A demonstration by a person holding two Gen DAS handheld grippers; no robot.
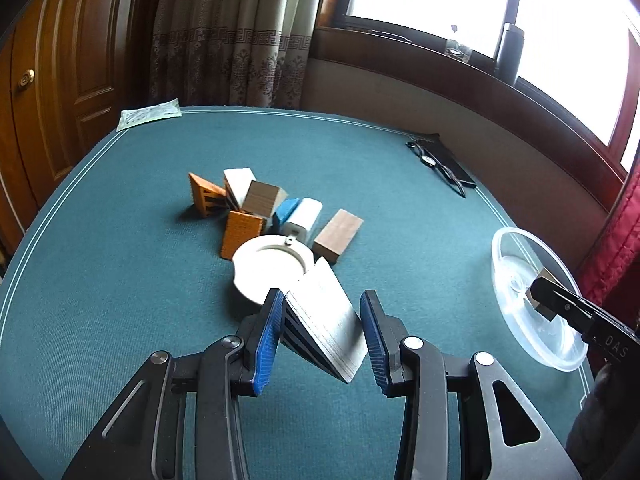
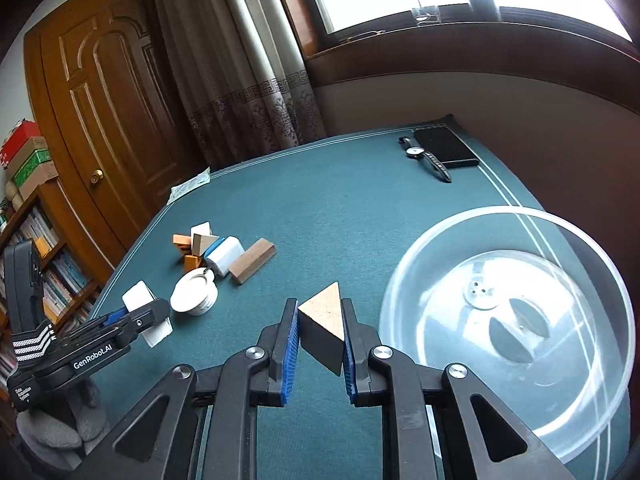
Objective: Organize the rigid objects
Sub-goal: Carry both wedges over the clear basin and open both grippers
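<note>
My left gripper (image 1: pixel 322 338) is shut on a white wedge block (image 1: pixel 326 326) with black ribs, held just above the green table. In the right wrist view it appears at the left (image 2: pixel 138 318) with the white wedge (image 2: pixel 138 298). My right gripper (image 2: pixel 320 340) is shut on a wooden triangular block (image 2: pixel 322 320), beside the clear plastic bowl (image 2: pixel 516 320). That bowl shows at the right in the left wrist view (image 1: pixel 520 280), with my right gripper (image 1: pixel 540 300) over it. A pile of blocks (image 1: pixel 256 208) lies mid-table: orange, white, blue, brown, and a white round disc (image 1: pixel 272 268).
A brown wooden bar (image 1: pixel 338 234) lies right of the pile. A watch (image 2: pixel 424 156) and a black flat case (image 2: pixel 446 146) lie at the far right corner. A paper packet (image 1: pixel 148 114) lies at the far left edge. Door, curtain and window stand behind the table.
</note>
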